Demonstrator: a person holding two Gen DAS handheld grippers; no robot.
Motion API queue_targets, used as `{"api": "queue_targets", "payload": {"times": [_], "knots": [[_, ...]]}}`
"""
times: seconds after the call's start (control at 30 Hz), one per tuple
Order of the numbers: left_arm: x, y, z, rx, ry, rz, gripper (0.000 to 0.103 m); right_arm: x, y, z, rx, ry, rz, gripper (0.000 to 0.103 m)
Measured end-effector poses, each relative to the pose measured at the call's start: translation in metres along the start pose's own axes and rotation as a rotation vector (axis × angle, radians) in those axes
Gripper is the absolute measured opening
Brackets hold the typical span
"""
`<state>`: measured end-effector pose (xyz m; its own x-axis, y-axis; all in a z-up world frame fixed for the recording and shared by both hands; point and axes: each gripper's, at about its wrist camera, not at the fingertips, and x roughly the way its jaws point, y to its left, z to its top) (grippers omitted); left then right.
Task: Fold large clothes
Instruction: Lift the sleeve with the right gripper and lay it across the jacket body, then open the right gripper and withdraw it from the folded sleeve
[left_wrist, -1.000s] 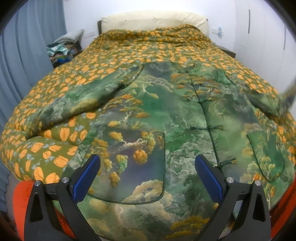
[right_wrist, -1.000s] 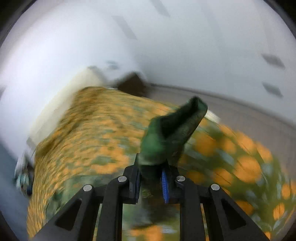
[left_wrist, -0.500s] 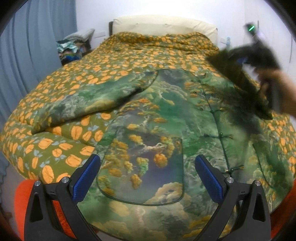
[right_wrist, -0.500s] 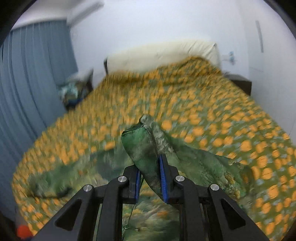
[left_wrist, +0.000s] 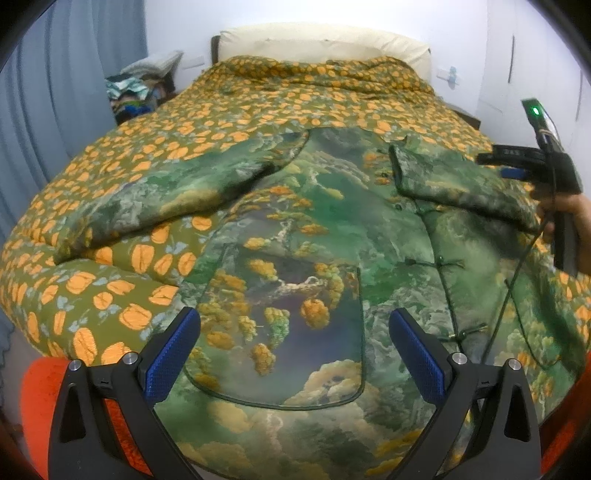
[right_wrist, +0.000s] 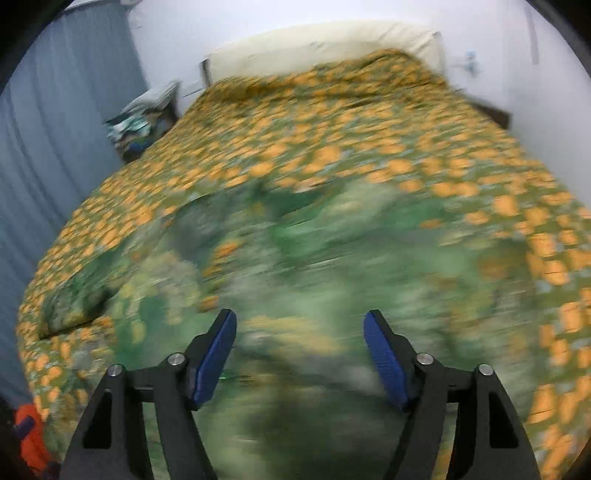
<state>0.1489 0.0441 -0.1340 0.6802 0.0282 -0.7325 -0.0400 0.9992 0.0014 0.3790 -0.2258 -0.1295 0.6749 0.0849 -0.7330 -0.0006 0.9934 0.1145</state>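
A large green landscape-print jacket with knot buttons lies front up on the bed. Its left sleeve stretches out to the left. Its right sleeve lies folded inward across the chest. My left gripper is open and empty above the jacket's lower hem and pocket. My right gripper is open and empty above the jacket, whose image is blurred by motion. The right gripper also shows in the left wrist view at the right edge, held by a hand.
The bed has an orange-and-olive patterned quilt and a cream pillow at the head. A pile of clothes sits at the back left by blue curtains. An orange item lies at the bed's near left corner.
My right gripper carried the right sleeve up and over onto the jacket's chest, then opened and let it go. The left gripper stayed open and shifted only slightly.
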Motion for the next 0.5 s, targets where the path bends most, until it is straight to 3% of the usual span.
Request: {"api": "queue_targets", "payload": {"times": [0.07, 0.1, 0.17, 0.3, 0.4, 0.5], "knots": [[0.002, -0.005, -0.002, 0.019, 0.004, 0.008, 0.102, 0.012, -0.029, -0.003, 0.054, 0.028, -0.054, 0.074], [0.002, -0.006, -0.003, 0.025, 0.006, 0.012, 0.102, 0.027, -0.045, -0.007, 0.087, 0.09, -0.074, 0.081], [0.003, -0.01, -0.005, 0.044, 0.013, 0.023, 0.102, 0.061, -0.069, -0.023, 0.126, 0.263, -0.082, 0.081], [-0.001, -0.011, -0.007, 0.055, 0.004, 0.032, 0.102, 0.041, -0.06, -0.029, 0.031, 0.2, -0.078, 0.081], [-0.002, -0.009, -0.006, 0.047, 0.003, 0.028, 0.102, 0.008, -0.049, -0.032, 0.005, 0.171, -0.002, 0.081], [-0.002, -0.008, -0.004, 0.037, 0.003, 0.017, 0.102, -0.021, -0.03, -0.053, -0.071, 0.202, 0.063, 0.08]]}}
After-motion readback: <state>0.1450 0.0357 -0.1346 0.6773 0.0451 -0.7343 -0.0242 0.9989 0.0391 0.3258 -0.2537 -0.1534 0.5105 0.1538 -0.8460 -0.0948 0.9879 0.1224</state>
